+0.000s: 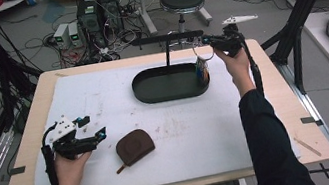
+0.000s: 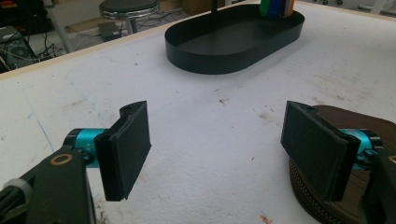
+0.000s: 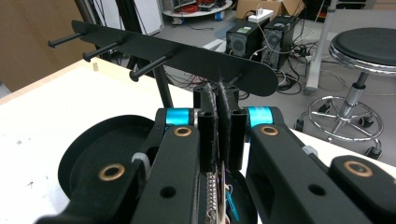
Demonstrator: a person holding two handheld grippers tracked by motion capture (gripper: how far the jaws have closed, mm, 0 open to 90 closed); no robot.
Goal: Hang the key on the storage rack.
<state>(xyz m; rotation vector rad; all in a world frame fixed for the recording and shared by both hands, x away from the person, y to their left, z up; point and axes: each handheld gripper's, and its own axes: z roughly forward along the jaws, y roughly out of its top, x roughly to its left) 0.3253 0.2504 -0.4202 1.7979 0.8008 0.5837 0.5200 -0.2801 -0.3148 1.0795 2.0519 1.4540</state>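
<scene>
key bunch [image 1: 202,68] hangs from right gripper [image 1: 205,41], far right, over black tray [image 1: 152,94]; jaws pinch its ring up by rack pegs [image 3: 149,66], maybe to hook it. left gripper [image 1: 93,128] spread wide, near left, beside brown pouch [image 1: 133,147].

tray [image 1: 152,94] – matt black metal | pouch [image 1: 134,146] – brown leather | tabletop [image 1: 186,144] – scuffed white

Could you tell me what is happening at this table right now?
A person holds the right gripper shut on a bunch of keys with coloured tags, holding it up by the peg rack above the black oval tray. The left gripper rests open on the white mat, beside a brown pouch.
</scene>
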